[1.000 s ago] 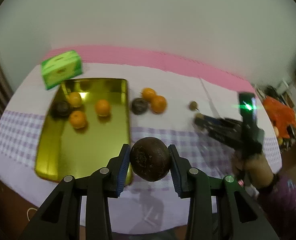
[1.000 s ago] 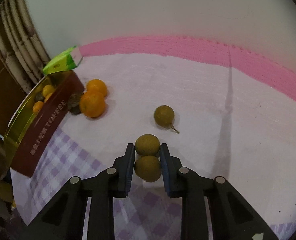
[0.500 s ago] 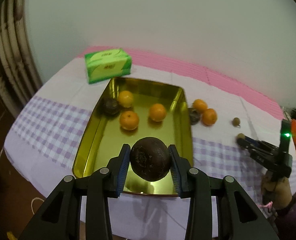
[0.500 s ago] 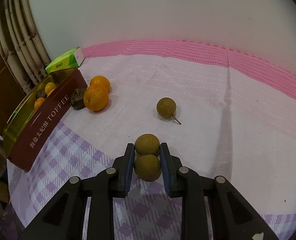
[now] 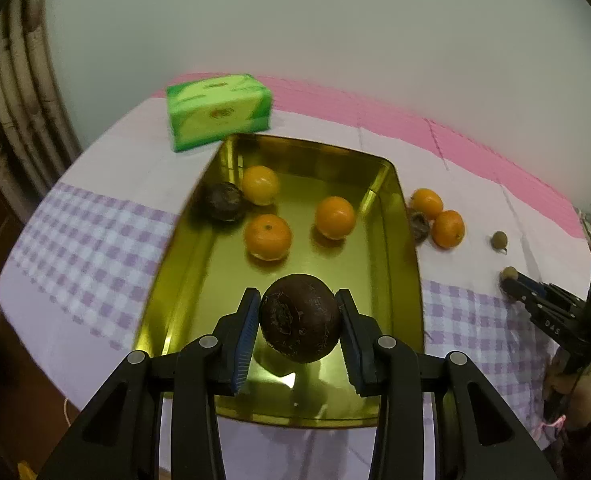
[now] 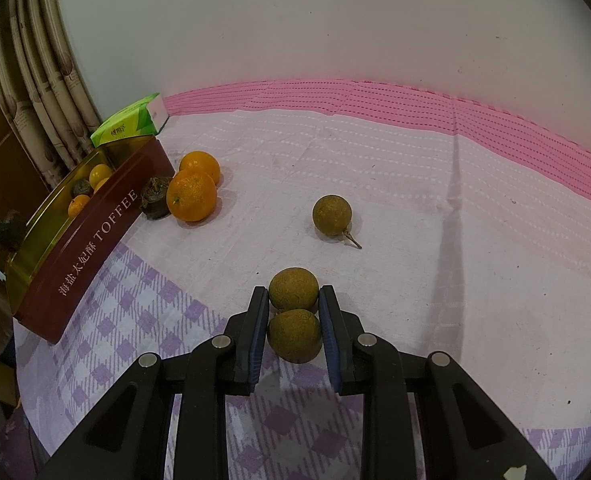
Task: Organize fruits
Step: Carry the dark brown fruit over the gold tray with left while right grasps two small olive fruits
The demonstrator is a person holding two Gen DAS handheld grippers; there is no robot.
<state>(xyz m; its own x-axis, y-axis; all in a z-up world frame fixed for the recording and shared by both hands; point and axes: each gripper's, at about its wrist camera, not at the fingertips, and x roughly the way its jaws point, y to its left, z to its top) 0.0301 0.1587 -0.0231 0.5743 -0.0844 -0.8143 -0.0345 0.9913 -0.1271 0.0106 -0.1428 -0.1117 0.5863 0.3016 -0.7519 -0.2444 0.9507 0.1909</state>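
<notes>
Fruits are split between the gold tray (image 5: 399, 280) and the cloth. We have the left gripper (image 5: 299, 320) clamped on a dark brown wrinkled fruit (image 5: 300, 317), pads pressing both its sides, hanging over the near part of the tray. Inside the tray we count three oranges (image 5: 267, 237) and one dark fruit (image 5: 224, 201) at the far left corner, touching the farthest orange. Just outside the tray's right wall lie two more oranges (image 5: 448, 229) touching each other, with a small dark wrinkled fruit (image 5: 418, 227) wedged between them and the wall. Farther right a small olive-brown fruit with a stem (image 6: 331, 215) sits alone on the white part of the cloth. Our right gripper (image 6: 294, 316) is closed tight on two olive-brown round fruits (image 6: 294, 335), one nearer, one at the fingertips, the pair touching; it rests low at the edge of the purple checked tablecloth (image 6: 135, 320). The tray's outer wall is dark red and reads TOFFEE in the right wrist view. A green tissue box (image 5: 219, 111) stands just beyond the tray's far left corner, near the pink strip (image 6: 375, 96) along the wall. We see a hand (image 5: 583, 396) under the right gripper at the right edge of the left wrist view.
</notes>
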